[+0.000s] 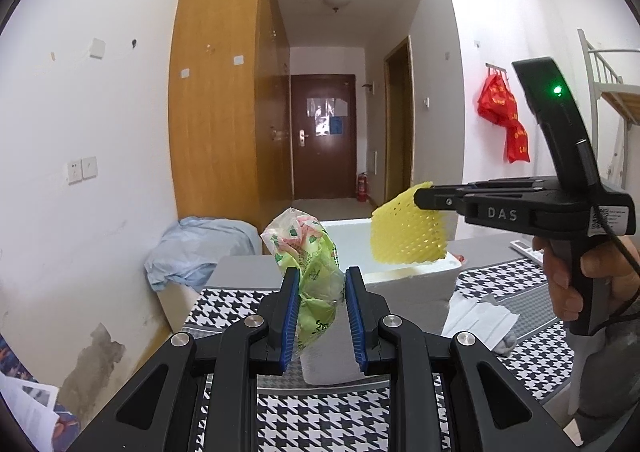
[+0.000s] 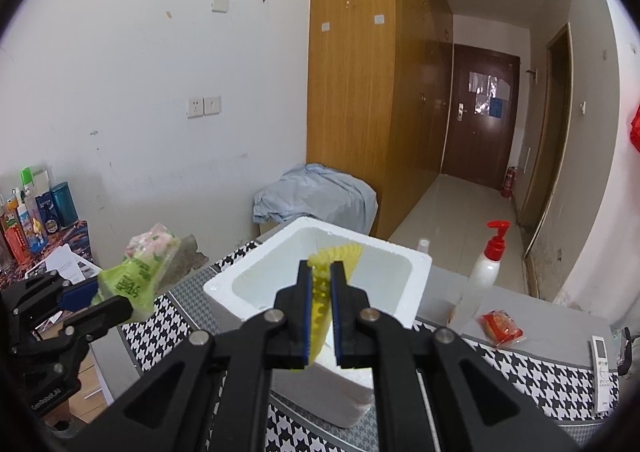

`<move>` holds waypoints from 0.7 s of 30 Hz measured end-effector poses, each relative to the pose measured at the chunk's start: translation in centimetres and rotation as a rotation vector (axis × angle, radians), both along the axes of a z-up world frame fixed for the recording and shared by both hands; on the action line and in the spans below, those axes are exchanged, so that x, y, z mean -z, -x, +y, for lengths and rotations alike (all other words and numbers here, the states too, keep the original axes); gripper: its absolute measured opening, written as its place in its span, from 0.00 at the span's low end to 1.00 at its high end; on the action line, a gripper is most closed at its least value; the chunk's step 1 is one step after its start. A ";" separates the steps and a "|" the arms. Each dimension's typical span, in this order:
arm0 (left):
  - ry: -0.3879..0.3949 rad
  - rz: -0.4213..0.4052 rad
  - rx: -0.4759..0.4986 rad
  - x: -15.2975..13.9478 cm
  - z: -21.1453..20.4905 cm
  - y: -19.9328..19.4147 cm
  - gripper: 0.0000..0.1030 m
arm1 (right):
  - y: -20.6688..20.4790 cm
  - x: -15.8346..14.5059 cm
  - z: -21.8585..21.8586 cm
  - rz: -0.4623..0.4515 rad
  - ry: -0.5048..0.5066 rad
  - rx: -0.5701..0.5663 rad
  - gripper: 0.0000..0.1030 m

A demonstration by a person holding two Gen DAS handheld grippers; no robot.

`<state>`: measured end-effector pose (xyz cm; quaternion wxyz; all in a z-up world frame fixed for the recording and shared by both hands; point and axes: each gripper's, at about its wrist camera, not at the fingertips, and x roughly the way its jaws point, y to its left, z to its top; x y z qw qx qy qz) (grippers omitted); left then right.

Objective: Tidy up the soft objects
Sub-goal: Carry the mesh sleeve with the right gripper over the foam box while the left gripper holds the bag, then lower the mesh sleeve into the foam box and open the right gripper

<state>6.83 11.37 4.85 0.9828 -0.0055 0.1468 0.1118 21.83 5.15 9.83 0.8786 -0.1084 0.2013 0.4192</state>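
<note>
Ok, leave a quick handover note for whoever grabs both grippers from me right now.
Left gripper: shut on the green plastic bag, held up short of the foam box.
Right gripper: shut on the yellow foam net, held over the box opening.
Done: both items picked up; the visible part of the box holds nothing.
Left: drop both in. White tissue and red packet still lie on the table.

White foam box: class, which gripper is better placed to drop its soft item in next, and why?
Right. The right gripper holds the yellow foam net over the white foam box; the left gripper's green bag sits short of it.
</note>
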 end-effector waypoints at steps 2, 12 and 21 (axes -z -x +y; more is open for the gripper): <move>0.001 0.003 -0.001 0.1 0.1 0.0 0.24 | -0.3 0.3 0.4 0.012 0.011 0.001 0.11; 0.005 0.004 -0.011 0.0 0.3 -0.3 0.24 | -1.9 1.2 1.4 0.055 0.026 -0.002 0.11; -0.007 -0.005 -0.014 -0.2 0.2 -0.5 0.24 | -2.5 1.6 1.0 0.078 0.007 0.033 0.75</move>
